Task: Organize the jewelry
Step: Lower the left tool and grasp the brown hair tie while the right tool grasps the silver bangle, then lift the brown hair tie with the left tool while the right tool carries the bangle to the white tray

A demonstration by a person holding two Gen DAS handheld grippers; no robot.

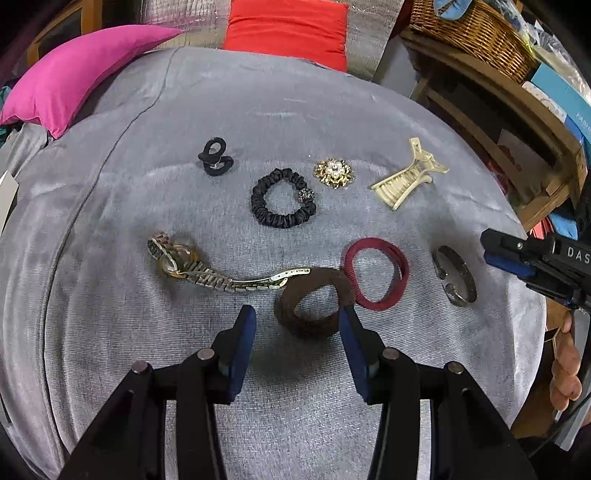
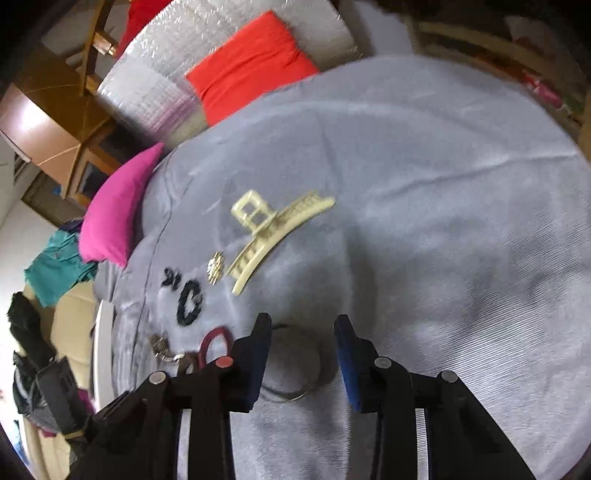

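On the grey cushion (image 1: 184, 110) lie a brown hair tie (image 1: 314, 304), a maroon hair band (image 1: 376, 273), a watch (image 1: 207, 269), a black scrunchie (image 1: 282, 197), a small black tie (image 1: 216, 157), a gold pearl brooch (image 1: 333, 172), a cream claw clip (image 1: 410, 177) and a silver bangle (image 1: 454, 275). My left gripper (image 1: 297, 314) is open around the brown tie. My right gripper (image 2: 303, 328) is open over the bangle (image 2: 306, 384); it also shows at the left wrist view's right edge (image 1: 517, 254). The clip (image 2: 273, 229) lies ahead of it.
A pink pillow (image 1: 74, 74) and a red pillow (image 1: 288, 29) lie at the cushion's far edge. A wooden shelf (image 1: 517, 122) with a wicker basket (image 1: 476, 33) stands to the right. The right half of the cushion (image 2: 461, 221) is bare.
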